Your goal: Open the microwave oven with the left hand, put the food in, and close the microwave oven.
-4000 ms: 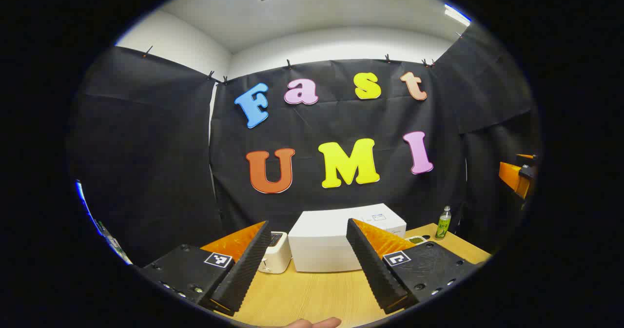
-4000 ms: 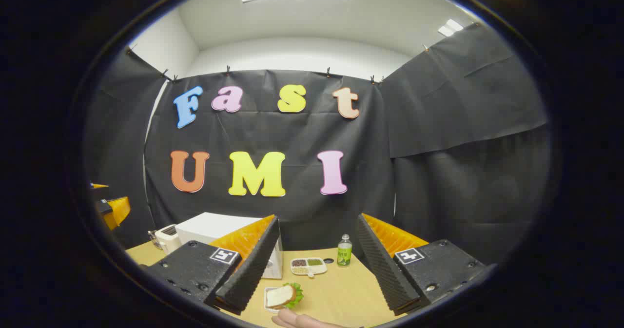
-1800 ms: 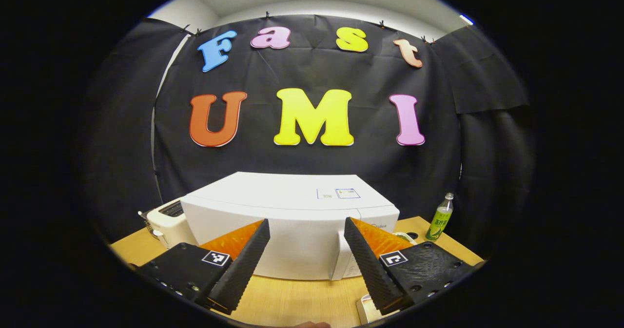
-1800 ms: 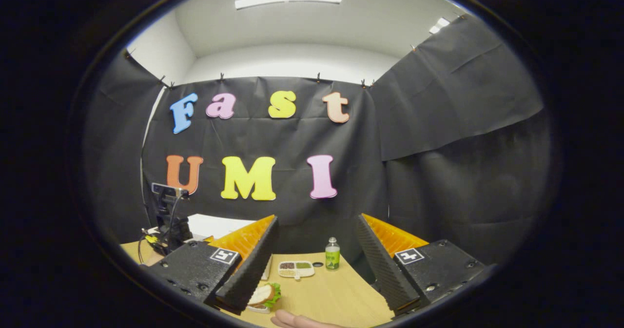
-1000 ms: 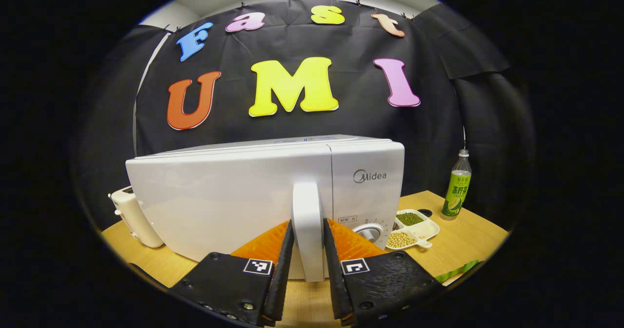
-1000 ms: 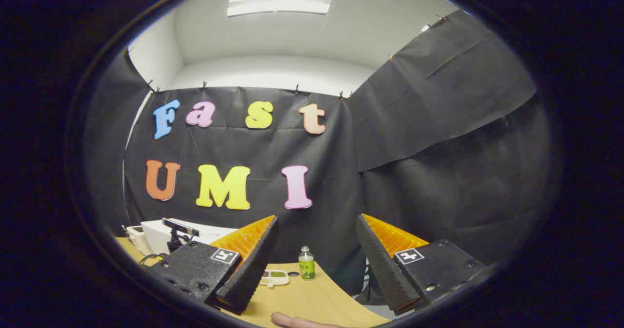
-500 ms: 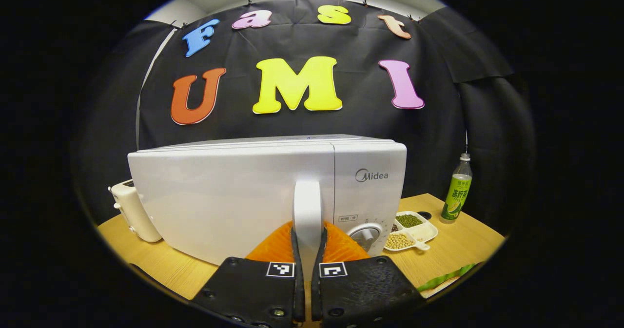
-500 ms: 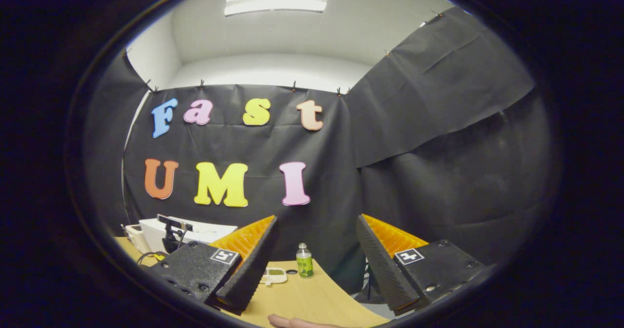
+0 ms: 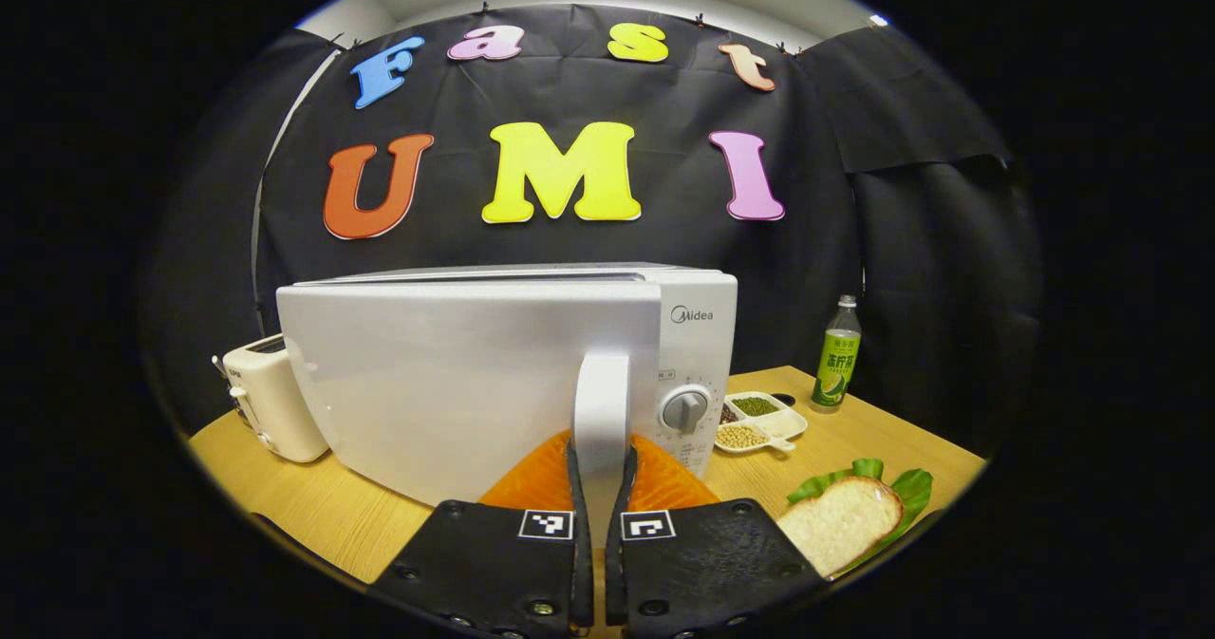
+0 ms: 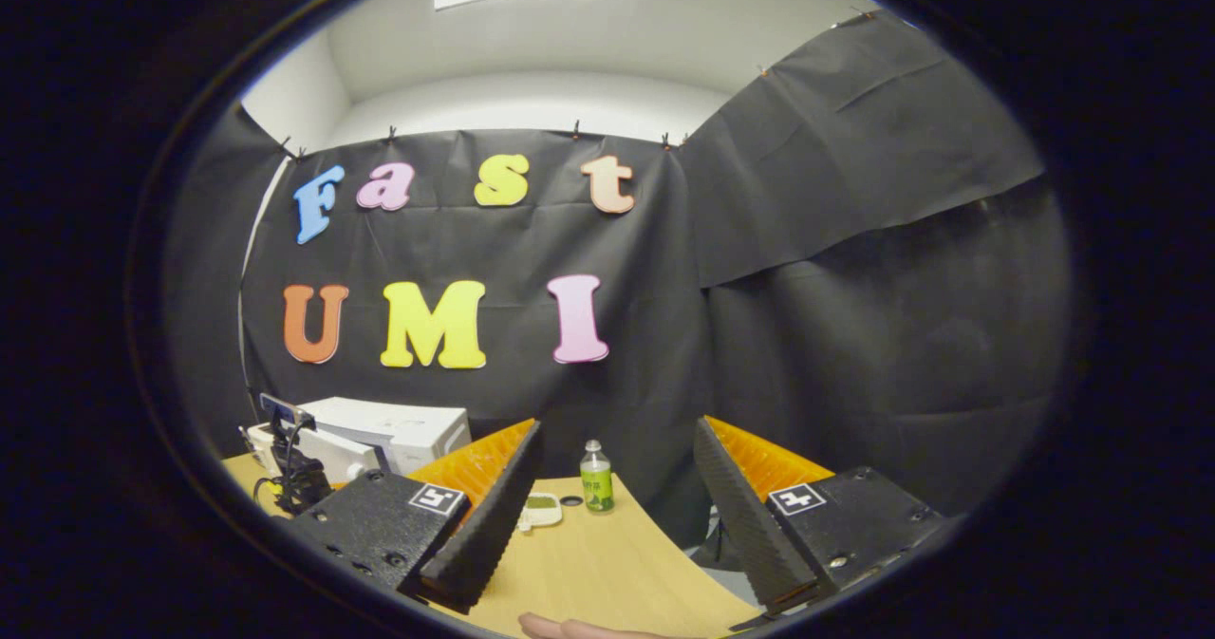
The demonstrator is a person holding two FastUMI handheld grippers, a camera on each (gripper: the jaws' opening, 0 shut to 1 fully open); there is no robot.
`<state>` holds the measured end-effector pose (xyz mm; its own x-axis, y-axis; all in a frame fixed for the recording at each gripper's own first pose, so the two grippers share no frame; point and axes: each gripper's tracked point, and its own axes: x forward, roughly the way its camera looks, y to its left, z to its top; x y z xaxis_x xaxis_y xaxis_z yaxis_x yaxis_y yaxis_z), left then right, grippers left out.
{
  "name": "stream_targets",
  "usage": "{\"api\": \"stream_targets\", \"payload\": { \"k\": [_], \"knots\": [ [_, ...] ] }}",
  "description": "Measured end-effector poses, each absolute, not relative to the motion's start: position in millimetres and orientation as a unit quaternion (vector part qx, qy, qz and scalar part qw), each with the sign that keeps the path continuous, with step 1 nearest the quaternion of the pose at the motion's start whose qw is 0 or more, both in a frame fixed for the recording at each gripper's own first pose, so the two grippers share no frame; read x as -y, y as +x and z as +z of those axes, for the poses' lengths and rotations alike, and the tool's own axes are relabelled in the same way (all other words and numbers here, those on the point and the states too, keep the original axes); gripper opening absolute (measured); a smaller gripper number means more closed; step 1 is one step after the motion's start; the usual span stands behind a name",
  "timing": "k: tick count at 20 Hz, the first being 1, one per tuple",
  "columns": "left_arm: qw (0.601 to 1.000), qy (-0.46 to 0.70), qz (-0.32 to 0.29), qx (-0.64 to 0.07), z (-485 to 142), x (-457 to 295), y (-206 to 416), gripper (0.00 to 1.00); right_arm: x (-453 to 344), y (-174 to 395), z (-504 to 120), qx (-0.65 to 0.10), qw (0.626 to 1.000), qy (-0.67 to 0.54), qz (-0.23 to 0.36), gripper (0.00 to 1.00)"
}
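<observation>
The white microwave stands on the wooden table. My left gripper is shut on its upright door handle, one finger on each side. The door stands slightly ajar, its right edge lifted off the control panel with the dial. The food, a sandwich with bread and lettuce, lies low on the right, close to my left gripper. My right gripper is open with nothing between its fingers, held above the table's near right part. The microwave and the left gripper sit far left there.
A cream toaster stands left of the microwave. A divided dish of beans and a green bottle sit to its right. The table's right edge runs just under my right gripper. A thumb shows at the bottom.
My left gripper came up to the microwave, shut on the handle, and has now drawn the door a little off the body. The right gripper stayed open and swung rightwards.
</observation>
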<state>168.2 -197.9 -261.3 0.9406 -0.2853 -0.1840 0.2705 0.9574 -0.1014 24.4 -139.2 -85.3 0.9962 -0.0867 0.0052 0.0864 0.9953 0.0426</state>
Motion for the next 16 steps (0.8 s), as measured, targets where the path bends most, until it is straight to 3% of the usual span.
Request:
{"api": "stream_targets", "payload": {
  "k": [1,2,4,9,10,11,13,14,16],
  "knots": [
    [0.984,-0.029,-0.145,-0.096,-259.5,192.6,159.4,0.04,136.3,24.6,-85.1,0.000,0.999,0.021,-0.041,0.94],
    [0.984,-0.023,-0.147,-0.102,-260.6,185.7,151.0,0.04,132.9,23.7,-84.4,-0.005,0.999,0.019,-0.039,1.00],
    [0.982,-0.043,-0.146,-0.114,-262.5,173.2,130.9,0.04,130.0,20.9,-83.1,-0.009,0.999,0.018,-0.045,0.95],
    [0.983,-0.044,-0.141,-0.110,-263.2,122.2,86.8,0.04,115.6,3.0,-72.2,-0.002,0.999,0.017,-0.047,1.00],
    [0.983,-0.050,-0.134,-0.113,-264.8,106.5,76.3,0.04,111.1,0.2,-69.8,-0.001,0.999,0.017,-0.045,0.95],
    [0.984,-0.056,-0.124,-0.116,-266.0,90.2,66.3,0.04,107.2,-1.9,-69.2,0.000,0.999,0.016,-0.043,1.00],
    [0.988,-0.045,-0.083,-0.124,-269.0,46.6,44.1,0.04,96.8,-4.9,-66.5,0.002,0.999,0.015,-0.036,1.00],
    [0.992,-0.024,-0.019,-0.122,-259.8,5.2,23.3,0.04,91.3,-4.5,-65.8,0.001,0.999,0.015,-0.031,0.94],
    [0.994,-0.033,-0.041,-0.092,-244.7,-8.8,17.4,1.00,80.1,-1.1,-67.4,0.001,1.000,0.012,-0.025,1.00]
  ]
}}
